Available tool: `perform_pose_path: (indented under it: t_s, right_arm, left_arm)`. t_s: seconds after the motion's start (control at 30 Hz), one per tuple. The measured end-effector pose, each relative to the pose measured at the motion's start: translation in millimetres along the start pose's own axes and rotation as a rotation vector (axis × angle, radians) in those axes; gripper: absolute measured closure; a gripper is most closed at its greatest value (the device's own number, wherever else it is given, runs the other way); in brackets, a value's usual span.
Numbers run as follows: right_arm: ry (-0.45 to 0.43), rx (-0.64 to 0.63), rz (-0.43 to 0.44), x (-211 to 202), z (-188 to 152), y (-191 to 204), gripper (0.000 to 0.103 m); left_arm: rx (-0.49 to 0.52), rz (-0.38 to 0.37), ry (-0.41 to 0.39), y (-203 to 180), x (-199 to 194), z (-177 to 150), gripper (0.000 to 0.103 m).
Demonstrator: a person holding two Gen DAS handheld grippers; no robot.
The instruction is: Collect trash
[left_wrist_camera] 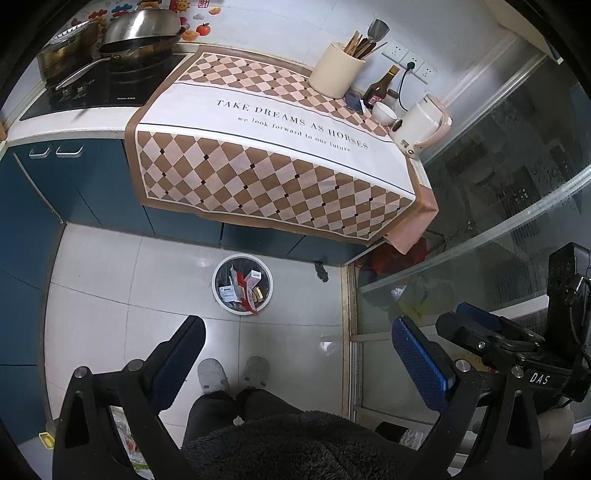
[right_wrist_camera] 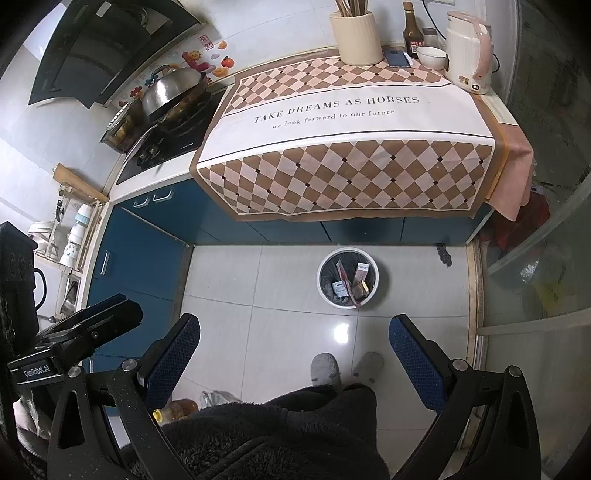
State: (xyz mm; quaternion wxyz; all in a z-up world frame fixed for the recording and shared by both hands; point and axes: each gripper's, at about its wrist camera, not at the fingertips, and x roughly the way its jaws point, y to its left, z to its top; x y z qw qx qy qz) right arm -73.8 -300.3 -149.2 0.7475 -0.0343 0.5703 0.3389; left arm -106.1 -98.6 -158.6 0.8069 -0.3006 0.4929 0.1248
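So both grippers, left [left_wrist_camera: 297, 356] and right [right_wrist_camera: 293, 349], hang wide apart holding nothing, bin [right_wrist_camera: 373, 291] on the floor full of trash [right_wrist_camera: 350, 282]

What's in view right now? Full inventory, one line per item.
trash bin: 1, white rim, floor by cabinets, holds packaging
checkered cloth: 1, brown/pink, over counter
utensil holder: 1, cream, counter back
sauce bottle: 1, dark, beside holder
bowl: 1, white, by kettle
kettle: 1, white/pink, counter right end
wok with lid: 1, steel, on stove
cabinets: blue, under counter
slippers: 2, grey, on floor tiles
left tongs: open, blue pads, empty
right tongs: open, blue pads, empty
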Motion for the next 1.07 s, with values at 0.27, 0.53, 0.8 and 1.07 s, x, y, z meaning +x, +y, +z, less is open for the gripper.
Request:
perform_pose_path:
  t_s: [0.27, 0.53, 0.8, 1.07]
  right_arm:
    - [0.005, -0.021, 0.010, -4.4, 8.0, 0.5, 0.000]
    - [0.012, -0.019, 0.017, -4.1, 8.5, 3.3, 0.000]
    - [0.022, -0.022, 0.027, -3.8, 10.3, 0.7, 0.000]
    - [0.023, -0.020, 0.031, -3.8, 10.0, -2.3, 0.000]
  left_arm:
    - [-0.003, -0.003, -0.003, 1.4, -0.9, 1.1, 0.000]
    - [0.006, -0.012, 0.000, -4.6, -1.1, 2.4, 0.000]
    - [0.011, -0.020, 0.004, -8.1, -0.3, 2.3, 0.000]
    - [0.011, -0.031, -0.001, -5.7, -1.3, -0.4, 0.000]
